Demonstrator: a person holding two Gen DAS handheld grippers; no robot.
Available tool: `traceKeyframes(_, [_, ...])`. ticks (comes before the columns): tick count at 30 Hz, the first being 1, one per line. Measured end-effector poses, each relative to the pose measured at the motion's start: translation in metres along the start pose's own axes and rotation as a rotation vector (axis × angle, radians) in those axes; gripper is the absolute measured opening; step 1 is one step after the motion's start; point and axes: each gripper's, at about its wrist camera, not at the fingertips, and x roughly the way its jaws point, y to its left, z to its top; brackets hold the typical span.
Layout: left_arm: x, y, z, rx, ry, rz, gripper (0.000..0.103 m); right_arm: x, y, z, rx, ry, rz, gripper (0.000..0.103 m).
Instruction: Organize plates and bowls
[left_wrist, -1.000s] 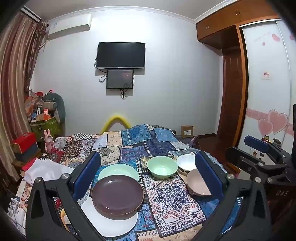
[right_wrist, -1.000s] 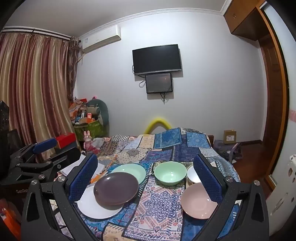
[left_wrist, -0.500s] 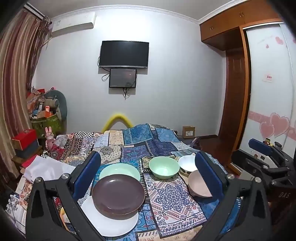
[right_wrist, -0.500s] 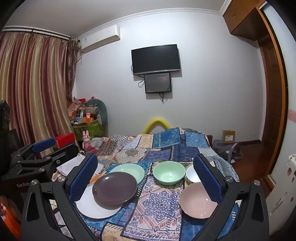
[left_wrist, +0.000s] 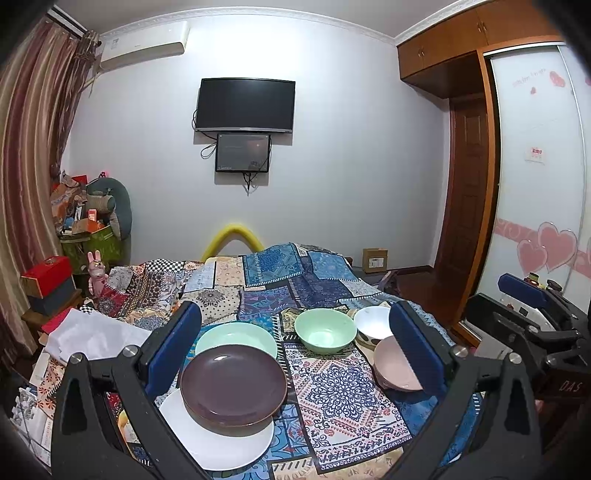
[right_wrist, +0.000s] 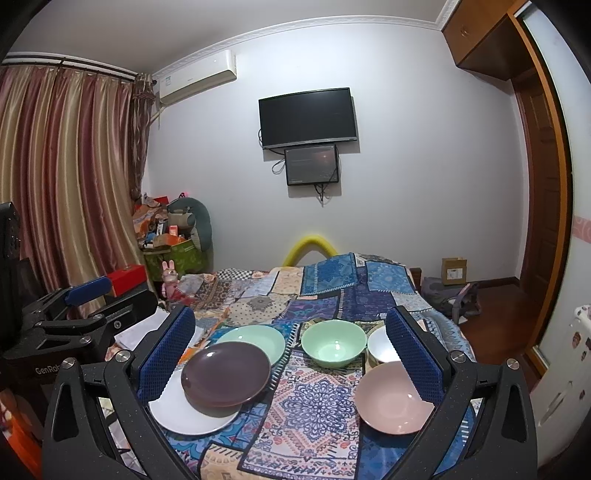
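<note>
**Both grippers spread, dishes on the patchwork cloth**

The left gripper (left_wrist: 295, 350) and right gripper (right_wrist: 290, 354) hover with fingers wide apart, holding nothing. A brown plate (left_wrist: 233, 387) sits on a white plate (left_wrist: 221, 443), with a green plate (left_wrist: 236, 334) just behind. The green bowl (right_wrist: 334, 348), white bowl (right_wrist: 382, 349) and pink bowl (right_wrist: 393, 397) cluster to the right.
</note>
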Motion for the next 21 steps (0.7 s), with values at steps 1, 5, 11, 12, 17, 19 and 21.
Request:
traceKeyframes(1, [0.0002,0.0,0.0001,0.002,-0.001,0.002,0.103,-0.0002,-0.0012,0.0005,0.0,0.001,0.0,0.103])
traceKeyframes(5, [0.0002,0.0003,-0.0016,0.003,-0.002,0.004,0.103,-0.0005,-0.001,0.0004,0.003,0.001,-0.001,0.103])
traceKeyframes(11, [0.0011,-0.0016,-0.0043,0.005,0.002,0.003,0.103,-0.001,-0.0016,0.0014,0.006,0.005,-0.001,0.103])
traceKeyframes(12, [0.0016,-0.0018,-0.0046,0.007,0.004,0.002,0.103,-0.0011,-0.002,0.0015,0.007,0.005,-0.001,0.103])
traceKeyframes(17, [0.0022,-0.0023,-0.0041,0.008,0.005,0.002,0.103,-0.0008,-0.0027,0.0009,0.006,0.005,0.0,0.103])
traceKeyframes(19, [0.0023,-0.0018,-0.0041,0.006,0.004,0.001,0.103,-0.0007,-0.0024,0.0007,0.006,0.005,0.0,0.103])
traceKeyframes(21, [0.0012,-0.0003,-0.0028,0.005,0.006,-0.003,0.103,-0.0006,-0.0031,0.0007,0.006,0.006,0.001,0.103])
